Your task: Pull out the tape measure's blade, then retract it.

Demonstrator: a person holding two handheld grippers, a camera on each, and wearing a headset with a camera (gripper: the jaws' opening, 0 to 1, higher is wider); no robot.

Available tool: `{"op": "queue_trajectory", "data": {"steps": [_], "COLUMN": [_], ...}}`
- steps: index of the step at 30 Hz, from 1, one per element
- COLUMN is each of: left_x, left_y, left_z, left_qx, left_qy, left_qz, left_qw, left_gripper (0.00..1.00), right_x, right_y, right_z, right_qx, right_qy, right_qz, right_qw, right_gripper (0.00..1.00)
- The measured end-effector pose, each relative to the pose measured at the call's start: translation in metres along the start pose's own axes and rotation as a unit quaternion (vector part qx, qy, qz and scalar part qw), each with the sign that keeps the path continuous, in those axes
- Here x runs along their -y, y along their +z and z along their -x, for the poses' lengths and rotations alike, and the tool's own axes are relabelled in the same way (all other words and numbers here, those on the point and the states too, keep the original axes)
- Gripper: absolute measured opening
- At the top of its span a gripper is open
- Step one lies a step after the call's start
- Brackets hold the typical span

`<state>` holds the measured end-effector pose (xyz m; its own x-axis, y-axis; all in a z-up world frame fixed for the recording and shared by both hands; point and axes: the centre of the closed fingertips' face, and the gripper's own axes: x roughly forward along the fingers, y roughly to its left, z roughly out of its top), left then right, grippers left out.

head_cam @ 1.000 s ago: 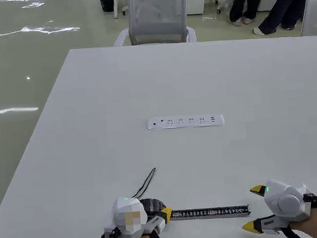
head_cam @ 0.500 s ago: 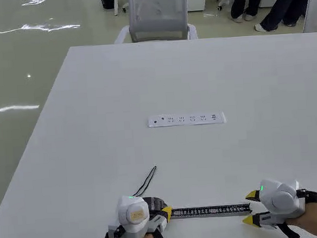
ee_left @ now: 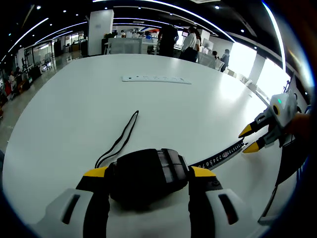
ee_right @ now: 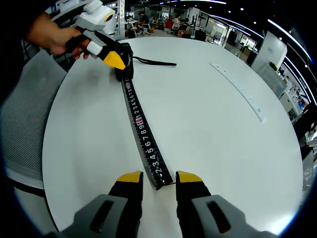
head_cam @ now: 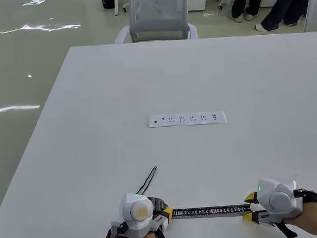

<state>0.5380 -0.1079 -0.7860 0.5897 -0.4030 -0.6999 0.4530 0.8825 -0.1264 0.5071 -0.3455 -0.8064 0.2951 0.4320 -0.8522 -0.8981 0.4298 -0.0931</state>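
Note:
A black tape measure case point(head_cam: 155, 205) rests on the white table point(head_cam: 145, 82) near its front edge, and my left gripper point(head_cam: 160, 209) is shut on it. Its jaws press both sides of the case point(ee_left: 146, 173) in the left gripper view. The blade point(head_cam: 208, 210) lies flat on the table, pulled out to the right. My right gripper point(head_cam: 249, 207) is open, one yellow tip on each side of the blade's end, with a small gap on both sides. In the right gripper view the blade point(ee_right: 141, 129) runs from the right gripper point(ee_right: 159, 177) to the case point(ee_right: 124, 59). A black wrist strap point(head_cam: 147, 181) trails from the case.
A white power strip point(head_cam: 186, 119) lies in the middle of the table. A grey office chair point(head_cam: 158, 15) stands at the far edge, with people's legs point(head_cam: 264, 2) behind it to the right. A mesh chair point(ee_right: 25, 124) is close to the near table edge.
My right gripper has moved left up to the blade's end and its jaws have narrowed around it. The left gripper has shifted slightly right with the case.

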Motion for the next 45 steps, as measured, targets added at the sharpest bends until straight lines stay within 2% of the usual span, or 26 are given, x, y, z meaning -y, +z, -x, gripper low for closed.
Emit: {"op": "queue_trajectory", "data": {"steps": [7,14,17,20,27,45], "left_x": [-0.0007,-0.0009,0.0000,-0.0004,-0.0013,-0.0028], "left_y": [0.0000,-0.0007,-0.0010,-0.0015,-0.0010,-0.0008], "left_z": [-0.0009,-0.0020,-0.0024,-0.0019,-0.0026,-0.0040], "left_qx": [-0.004,-0.007,-0.019,-0.022,-0.020,-0.020], "left_qy": [0.000,0.002,0.010,0.016,0.022,0.017], "left_qz": [0.004,0.000,-0.004,-0.006,-0.020,-0.016], "left_qw": [1.0000,1.0000,0.9998,0.9996,0.9993,0.9995], "left_gripper": [0.61,0.61,0.60,0.60,0.59,0.58], "right_x": [0.0037,0.0035,0.0038,0.0038,0.0010,-0.0004], "right_y": [-0.0056,-0.0066,-0.0073,-0.0078,-0.0034,-0.0023], "right_z": [-0.0010,-0.0016,-0.0013,-0.0013,-0.0040,-0.0052], "right_qx": [-0.017,-0.019,-0.021,-0.023,-0.024,-0.027], "right_qy": [-0.006,-0.006,-0.004,-0.002,0.003,0.005], "right_qz": [0.022,0.035,0.039,0.036,0.038,0.046], "right_qw": [0.9996,0.9992,0.9990,0.9991,0.9990,0.9986], "right_gripper": [0.18,0.15,0.15,0.14,0.14,0.13]}}
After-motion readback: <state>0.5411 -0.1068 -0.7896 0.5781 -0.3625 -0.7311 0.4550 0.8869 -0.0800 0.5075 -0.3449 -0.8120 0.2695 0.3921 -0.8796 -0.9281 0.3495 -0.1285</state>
